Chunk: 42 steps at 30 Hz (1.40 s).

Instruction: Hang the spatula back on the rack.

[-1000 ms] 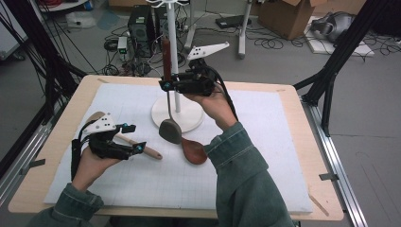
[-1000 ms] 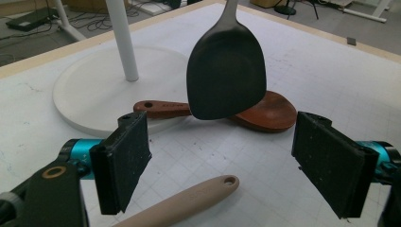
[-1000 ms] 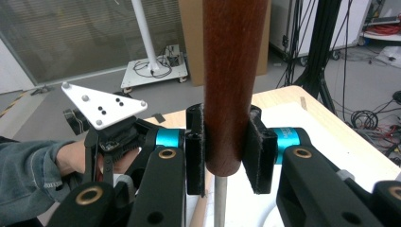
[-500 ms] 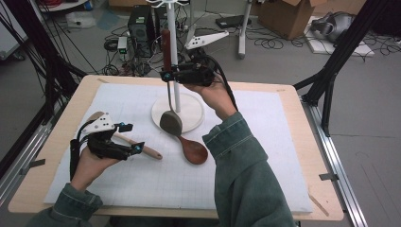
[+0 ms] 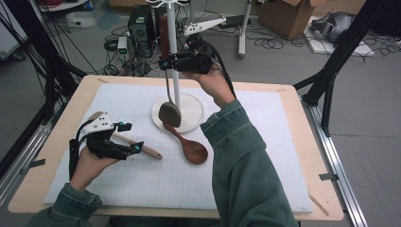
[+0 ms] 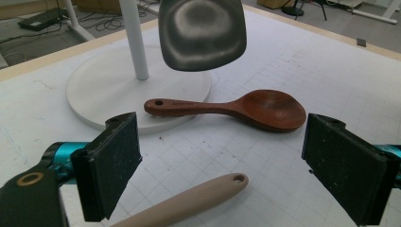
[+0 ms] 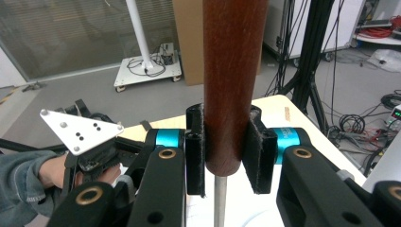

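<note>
My right gripper (image 5: 166, 62) (image 7: 230, 151) is shut on the dark brown wooden handle (image 7: 231, 71) of a turner. It hangs upright beside the white pole (image 5: 174, 75). Its grey head (image 5: 169, 114) (image 6: 202, 33) dangles over the stand's round base (image 5: 191, 104). A dark wooden spoon (image 5: 189, 146) (image 6: 236, 106) lies on the mat in front of the base. My left gripper (image 5: 132, 137) (image 6: 222, 170) stands open at the left. Its jaws have just been opening, and a pale wooden utensil's handle (image 5: 146, 151) (image 6: 189, 203) lies on the mat between them, untouched.
A white gridded mat (image 5: 265, 142) covers the wooden table (image 5: 302, 118). The stand's base (image 6: 104, 90) and pole (image 6: 135, 38) rise just behind the spoon. Cables, boxes and black frame legs (image 5: 331, 71) surround the table.
My right gripper has risen with the turner, lifting its grey head higher over the base. The left hand has stayed put with its jaws a little wider.
</note>
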Motion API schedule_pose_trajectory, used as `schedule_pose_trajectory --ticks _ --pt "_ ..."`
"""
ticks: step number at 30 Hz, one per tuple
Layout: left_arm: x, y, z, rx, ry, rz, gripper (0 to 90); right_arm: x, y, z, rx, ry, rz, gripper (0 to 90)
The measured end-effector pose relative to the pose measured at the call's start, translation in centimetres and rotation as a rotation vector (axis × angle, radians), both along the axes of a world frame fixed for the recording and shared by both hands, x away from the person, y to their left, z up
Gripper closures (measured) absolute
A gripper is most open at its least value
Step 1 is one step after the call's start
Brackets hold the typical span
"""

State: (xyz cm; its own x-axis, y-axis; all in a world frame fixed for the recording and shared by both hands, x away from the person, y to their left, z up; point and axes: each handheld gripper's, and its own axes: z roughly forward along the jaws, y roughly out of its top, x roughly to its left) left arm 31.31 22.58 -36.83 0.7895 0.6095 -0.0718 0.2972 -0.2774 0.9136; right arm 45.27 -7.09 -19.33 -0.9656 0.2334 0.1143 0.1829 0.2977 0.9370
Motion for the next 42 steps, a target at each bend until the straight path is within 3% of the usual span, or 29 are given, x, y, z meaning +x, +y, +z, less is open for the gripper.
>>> schedule_pose_trajectory --ticks 11,15,32,42 --pt "0.1 0.1 0.0 -0.004 0.003 0.000 12.7 1.9 0.0 1.9 0.001 0.005 0.009 73.4" --pt "0.1 0.1 0.0 -0.009 0.002 0.001 12.8 2.7 0.1 2.3 0.004 0.028 0.021 73.4" --pt "0.1 0.1 0.0 -0.009 0.002 -0.008 12.9 4.3 -0.4 1.7 0.015 0.082 0.011 73.3" --pt "0.1 0.0 0.1 -0.007 0.001 -0.012 12.9 4.8 -0.6 1.4 0.026 0.084 0.008 73.3"
